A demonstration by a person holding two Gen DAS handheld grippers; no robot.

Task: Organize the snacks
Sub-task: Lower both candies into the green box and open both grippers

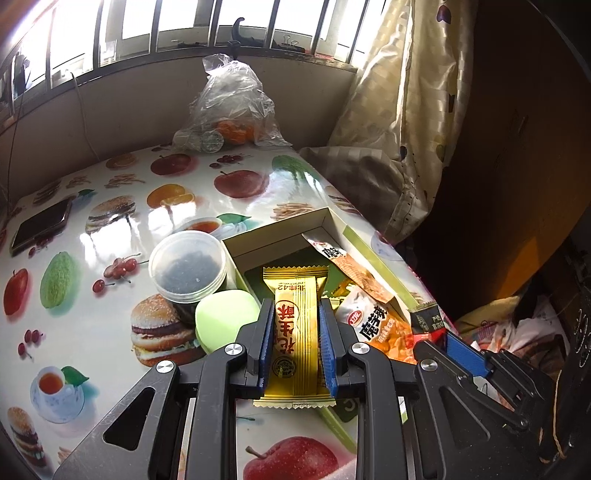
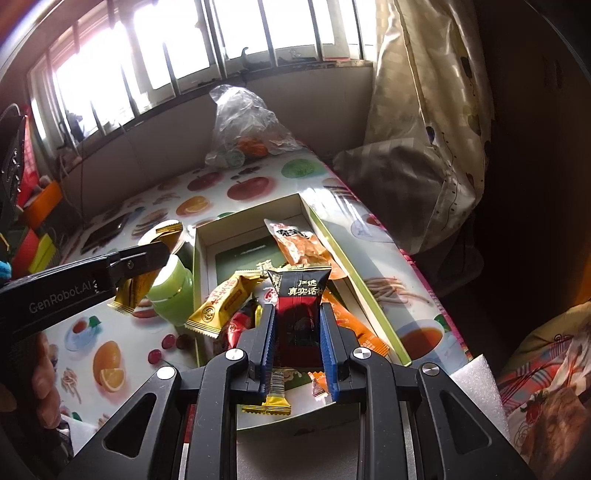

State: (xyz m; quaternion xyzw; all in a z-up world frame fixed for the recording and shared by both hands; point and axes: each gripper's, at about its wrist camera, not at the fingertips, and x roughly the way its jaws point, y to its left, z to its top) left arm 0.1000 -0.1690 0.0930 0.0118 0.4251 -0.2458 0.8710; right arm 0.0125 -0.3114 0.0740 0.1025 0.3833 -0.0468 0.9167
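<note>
A table [image 1: 110, 229] covered in fruit-and-burger print stands below a barred window [image 1: 177, 22], a patterned curtain [image 1: 399, 110] hanging at the right. On the table's right side lies an open white box [image 2: 332, 240] holding a jumble of snack packets, an orange packet [image 2: 299, 243] leaning against its far right wall. A clear plastic bag [image 1: 232, 107] sits at the table's far edge, a phone [image 1: 40, 225] at far left. Just left of the box stand a clear tub of dark seeds [image 1: 188, 267] and a green jar [image 2: 173, 291]. The left gripper [image 1: 295, 347] is clamped on a gold snack bar [image 1: 295, 332] above the box's near end. The right gripper [image 2: 297, 339] pinches a black and red packet [image 2: 298, 306] over the box.
</note>
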